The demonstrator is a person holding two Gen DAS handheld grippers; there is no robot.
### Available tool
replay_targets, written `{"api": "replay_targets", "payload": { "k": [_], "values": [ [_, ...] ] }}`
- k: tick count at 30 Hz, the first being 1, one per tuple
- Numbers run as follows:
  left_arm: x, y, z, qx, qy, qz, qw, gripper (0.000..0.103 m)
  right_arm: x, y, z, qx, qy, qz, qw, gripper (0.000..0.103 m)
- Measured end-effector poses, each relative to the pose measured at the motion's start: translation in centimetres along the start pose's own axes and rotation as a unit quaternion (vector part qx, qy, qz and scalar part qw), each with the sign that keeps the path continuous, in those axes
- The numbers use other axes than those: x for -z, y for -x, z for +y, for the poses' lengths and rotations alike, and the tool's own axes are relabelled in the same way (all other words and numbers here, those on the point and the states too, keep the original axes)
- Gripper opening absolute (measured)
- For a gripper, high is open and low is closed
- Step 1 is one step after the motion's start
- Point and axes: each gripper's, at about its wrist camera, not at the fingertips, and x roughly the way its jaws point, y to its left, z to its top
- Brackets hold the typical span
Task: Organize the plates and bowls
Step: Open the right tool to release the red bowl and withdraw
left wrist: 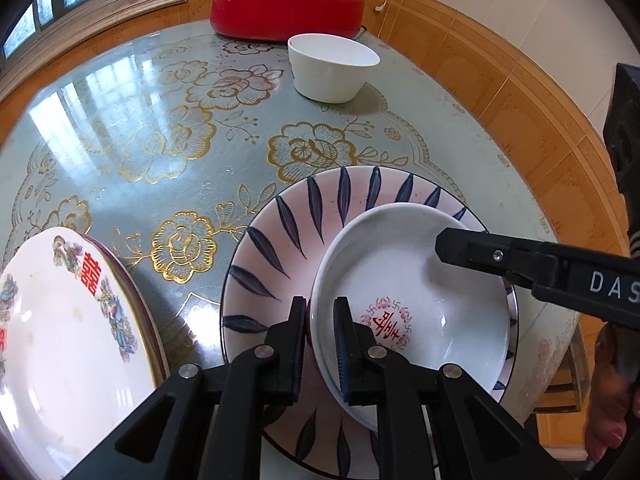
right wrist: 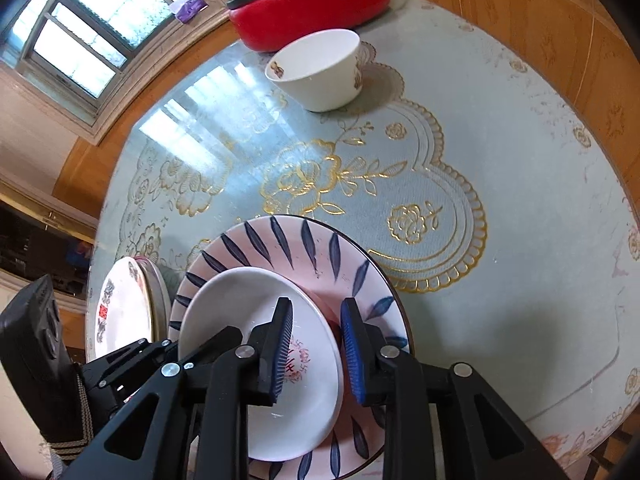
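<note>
The right claw [right wrist: 316, 346] straddles the rim of a white dish [right wrist: 248, 320] on the leaf-patterned plate [right wrist: 320, 248].

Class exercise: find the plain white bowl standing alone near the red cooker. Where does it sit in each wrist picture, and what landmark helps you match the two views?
Left wrist view: white bowl, top centre, just below the red cooker.
Right wrist view: white bowl, top centre, below-right of the red cooker; flower motifs show.
Shared landmark: the red cooker.

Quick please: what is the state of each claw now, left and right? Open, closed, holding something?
Left claw: closed on the rim of the small white dish.
Right claw: open, straddling the other rim of that dish, pads not pressing.
</note>
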Motion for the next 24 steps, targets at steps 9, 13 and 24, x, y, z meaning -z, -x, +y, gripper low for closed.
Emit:
{"api": "replay_targets", "payload": {
  "k": [9, 13, 24],
  "values": [
    [0.3, 0.9, 0.2, -0.004, 0.016, -0.004, 0.9999, 0.014, 0.7, 0.3, -0.8, -0.008, -0.016, 0.007, 1.000, 0.026],
    [0.5, 1.1, 0.1, -0.006, 0.021, -0.003, 0.9998, 0.014, 1.0, 0.4, -0.8, -0.009, -0.015, 0.009, 1.000, 0.026],
    [0.8, 2.6, -0.7, -0.017, 0.029, -0.028, 0.9990, 0.050, 0.9, 1.7, -0.9, -0.027, -0.008, 0.005, 1.000, 0.026]
  ]
}}
